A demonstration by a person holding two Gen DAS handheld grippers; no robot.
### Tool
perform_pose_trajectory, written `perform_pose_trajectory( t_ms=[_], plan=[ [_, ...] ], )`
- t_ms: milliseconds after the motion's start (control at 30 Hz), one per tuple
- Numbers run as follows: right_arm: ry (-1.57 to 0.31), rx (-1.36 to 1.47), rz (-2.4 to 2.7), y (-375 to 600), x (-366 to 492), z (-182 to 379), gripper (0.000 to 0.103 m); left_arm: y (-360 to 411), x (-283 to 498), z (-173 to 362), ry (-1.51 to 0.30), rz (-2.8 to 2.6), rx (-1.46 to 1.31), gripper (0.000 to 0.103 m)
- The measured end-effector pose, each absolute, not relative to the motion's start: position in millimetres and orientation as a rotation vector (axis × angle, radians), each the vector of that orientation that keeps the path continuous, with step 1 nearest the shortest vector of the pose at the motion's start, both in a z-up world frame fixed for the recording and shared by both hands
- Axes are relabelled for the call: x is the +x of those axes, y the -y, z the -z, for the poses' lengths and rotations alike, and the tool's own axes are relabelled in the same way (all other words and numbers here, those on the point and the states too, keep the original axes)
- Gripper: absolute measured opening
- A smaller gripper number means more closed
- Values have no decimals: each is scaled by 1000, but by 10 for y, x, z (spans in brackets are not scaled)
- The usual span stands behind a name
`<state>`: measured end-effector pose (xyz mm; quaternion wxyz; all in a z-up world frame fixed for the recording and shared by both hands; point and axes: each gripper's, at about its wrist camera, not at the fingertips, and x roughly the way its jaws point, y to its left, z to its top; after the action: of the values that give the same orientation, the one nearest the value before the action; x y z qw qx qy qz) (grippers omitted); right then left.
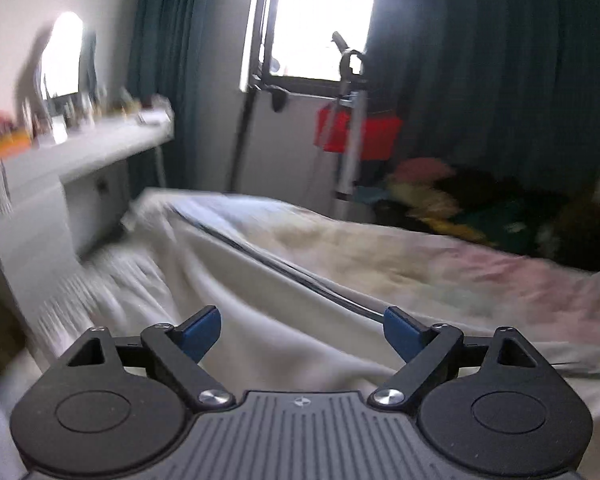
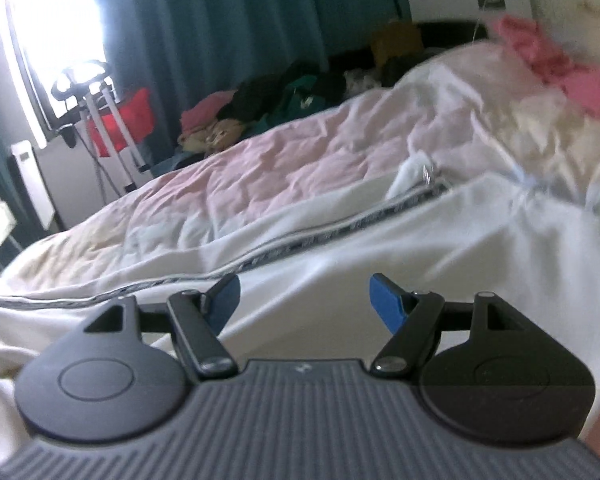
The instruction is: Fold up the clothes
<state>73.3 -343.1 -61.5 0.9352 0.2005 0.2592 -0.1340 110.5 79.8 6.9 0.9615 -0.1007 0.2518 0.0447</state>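
A white zip-up garment (image 2: 380,248) lies spread on the bed, its dark zipper line (image 2: 324,236) running diagonally; it also shows in the left wrist view (image 1: 228,288) with a ribbed hem at the left. My left gripper (image 1: 302,330) is open and empty, just above the white garment. My right gripper (image 2: 304,300) is open and empty, just above the garment below the zipper. Both views are motion-blurred.
The bed has a pale pink and cream quilt (image 2: 284,160). A pile of dark and coloured clothes (image 2: 292,96) lies at its far side. A white desk (image 1: 100,152) stands left. A clothes stand with a red bag (image 1: 356,132) is by the window.
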Motion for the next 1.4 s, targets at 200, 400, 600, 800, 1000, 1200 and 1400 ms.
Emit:
perform_pose_trajectory(
  t_ms=[200, 400, 600, 800, 1000, 1200, 1400],
  plan=[
    [-554, 557, 229, 3623, 560, 661, 73, -507, 882, 588, -555, -8, -229, 93],
    [-538, 660, 272, 4149, 807, 641, 74, -342, 985, 832, -561, -24, -151, 92],
    [-494, 663, 303, 4981, 1306, 767, 70, -294, 1110, 935, -590, 9, -221, 92],
    [-540, 532, 347, 5315, 1945, 953, 70, -399, 1298, 1054, -575, -5, -333, 92],
    [-645, 341, 365, 5265, 2451, 1234, 43, -451, 1442, 1125, -543, -39, -390, 93],
    [-512, 227, 363, 5114, 2288, 908, 22, -519, 1376, 1044, -520, -75, -409, 91],
    [-275, 61, 463, 4892, 2271, 94, 20, -647, 1062, 859, -478, -104, -453, 91]
  ],
)
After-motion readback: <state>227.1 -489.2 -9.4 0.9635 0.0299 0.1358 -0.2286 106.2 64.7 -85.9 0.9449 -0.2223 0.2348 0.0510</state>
